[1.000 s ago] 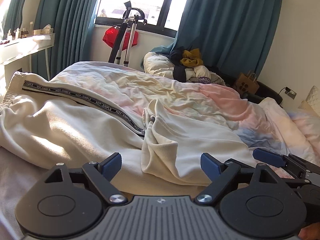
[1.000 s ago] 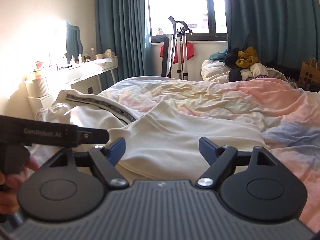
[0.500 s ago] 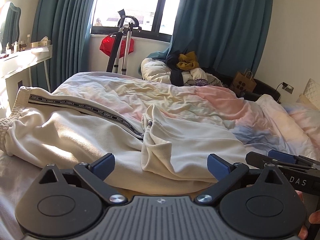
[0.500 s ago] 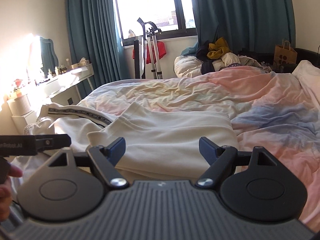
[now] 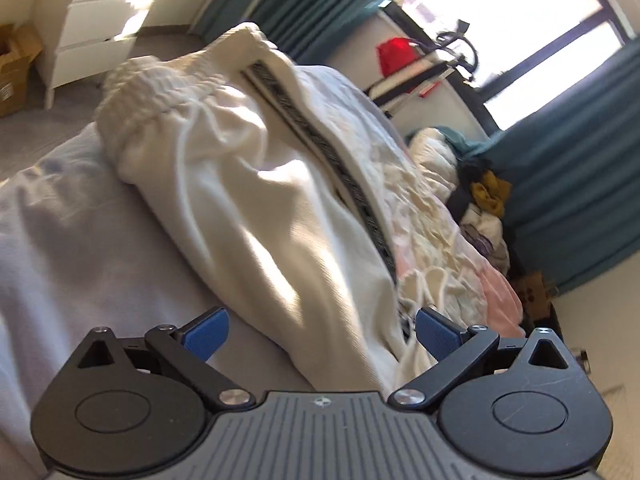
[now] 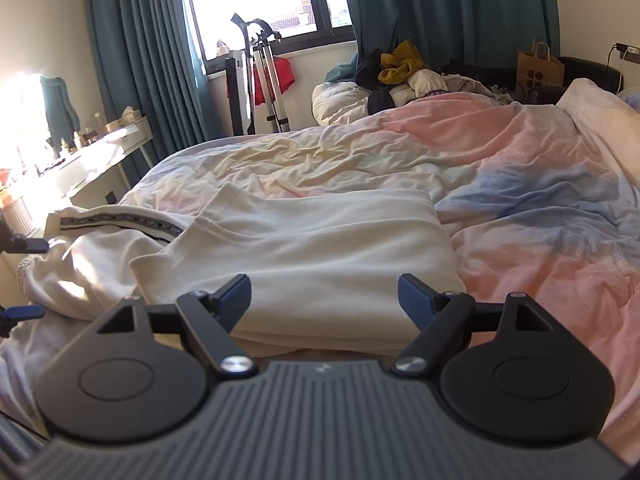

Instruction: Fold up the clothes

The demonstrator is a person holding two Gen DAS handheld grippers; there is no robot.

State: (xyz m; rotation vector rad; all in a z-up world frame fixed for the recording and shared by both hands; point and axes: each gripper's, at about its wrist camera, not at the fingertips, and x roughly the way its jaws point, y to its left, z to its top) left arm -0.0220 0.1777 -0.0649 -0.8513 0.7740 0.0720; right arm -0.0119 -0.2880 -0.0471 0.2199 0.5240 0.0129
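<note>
Cream trousers (image 5: 248, 200) with a black lettered side stripe (image 5: 320, 140) lie across the bed. Their gathered waistband (image 5: 160, 92) is at the upper left of the tilted left wrist view. My left gripper (image 5: 322, 322) hangs open just above the trouser leg, and its blue pads press on nothing. In the right wrist view the folded cream part of the trousers (image 6: 320, 256) lies straight ahead, with the stripe (image 6: 120, 222) to the left. My right gripper (image 6: 324, 288) is open over the near edge of that fold and holds nothing. The left gripper's fingertips (image 6: 24, 246) show at the far left edge.
The pastel duvet (image 6: 520, 220) covers the bed. A pile of clothes (image 6: 400, 68) and a paper bag (image 6: 538, 66) are beyond it, and a stand with a red cloth (image 6: 260, 76) is at the window. A dressing table (image 6: 100, 148) stands left. White drawers (image 5: 92, 28) and a cardboard box (image 5: 16, 68) are on the floor.
The left gripper has rolled hard and swung left toward the waistband, so its view is tilted and the right gripper is gone from it. The right gripper has drifted a little to the right.
</note>
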